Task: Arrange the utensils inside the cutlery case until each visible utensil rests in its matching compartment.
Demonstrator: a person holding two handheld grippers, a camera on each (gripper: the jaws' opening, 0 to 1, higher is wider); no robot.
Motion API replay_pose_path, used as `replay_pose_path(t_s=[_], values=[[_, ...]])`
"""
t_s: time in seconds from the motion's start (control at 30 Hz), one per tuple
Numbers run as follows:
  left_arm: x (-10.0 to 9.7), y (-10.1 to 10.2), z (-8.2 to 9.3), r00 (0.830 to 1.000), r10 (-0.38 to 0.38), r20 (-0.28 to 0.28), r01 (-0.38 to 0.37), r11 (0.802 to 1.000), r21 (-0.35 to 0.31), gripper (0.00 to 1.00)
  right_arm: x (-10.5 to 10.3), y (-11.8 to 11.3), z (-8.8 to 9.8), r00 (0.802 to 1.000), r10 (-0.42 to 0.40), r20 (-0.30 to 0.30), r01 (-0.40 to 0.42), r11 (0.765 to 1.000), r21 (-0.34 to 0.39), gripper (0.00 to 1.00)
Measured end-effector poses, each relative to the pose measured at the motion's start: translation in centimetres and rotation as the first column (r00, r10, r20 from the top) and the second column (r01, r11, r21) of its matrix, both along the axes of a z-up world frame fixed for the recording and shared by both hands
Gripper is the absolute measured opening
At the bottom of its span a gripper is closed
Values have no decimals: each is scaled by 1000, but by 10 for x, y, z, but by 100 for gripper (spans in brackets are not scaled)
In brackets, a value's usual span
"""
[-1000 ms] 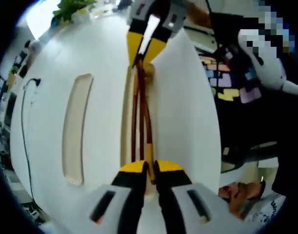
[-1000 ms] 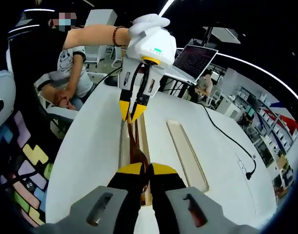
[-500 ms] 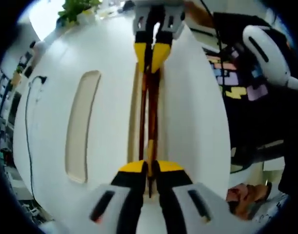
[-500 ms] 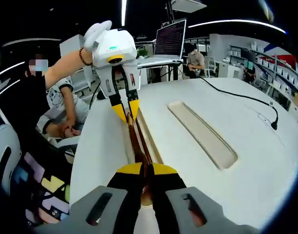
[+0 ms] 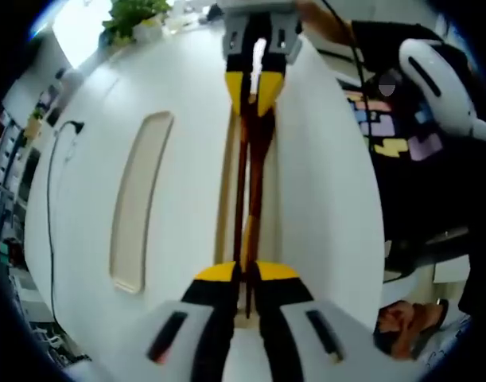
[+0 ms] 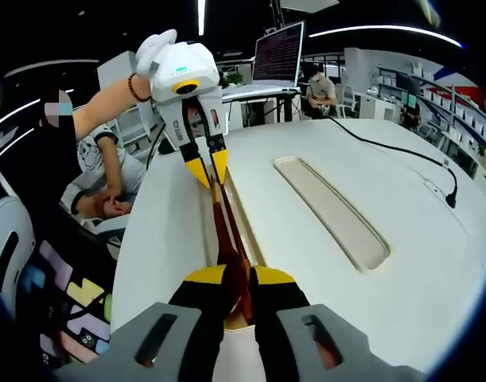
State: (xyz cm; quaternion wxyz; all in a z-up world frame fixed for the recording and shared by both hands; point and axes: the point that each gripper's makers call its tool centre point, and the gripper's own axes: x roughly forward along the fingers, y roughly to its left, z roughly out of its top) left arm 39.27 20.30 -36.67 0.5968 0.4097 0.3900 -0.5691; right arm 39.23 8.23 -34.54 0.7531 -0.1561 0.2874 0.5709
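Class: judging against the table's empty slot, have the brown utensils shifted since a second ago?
Cannot tell. The brown utensils lie along the same narrow slot beside the empty slot, gripped at both ends; the views themselves moved.

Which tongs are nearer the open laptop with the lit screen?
Left. The left tongs grip the dark wooden chopsticks at the end toward the open lit-screen laptop; the right tongs grip the opposite end, farther away.
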Motion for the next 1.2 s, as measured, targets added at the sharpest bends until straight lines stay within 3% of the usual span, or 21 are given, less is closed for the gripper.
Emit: replay_pose_path(t_s=[0.2,0.47,0.8,0.97,1.2], values=[[14,9,5,1000,-6,16,6,1000,-11,8,5,-2,5,1000,-10,24,10,1000,0,11],[9,-1,5,999,-15,29,15,999,-30,8,7,-6,3,999,-19,33,20,1000,-18,0],[9,-5,6,999,-13,40,15,999,-46,8,16,-10,-7,998,-34,49,36,998,-48,0],[9,-7,9,999,-2,42,5,998,-68,8,21,-12,-6,998,-43,40,45,998,-36,0],[15,-10,15,998,27,60,-20,993,-115,8,24,-16,5,996,-50,72,51,998,-20,2]])
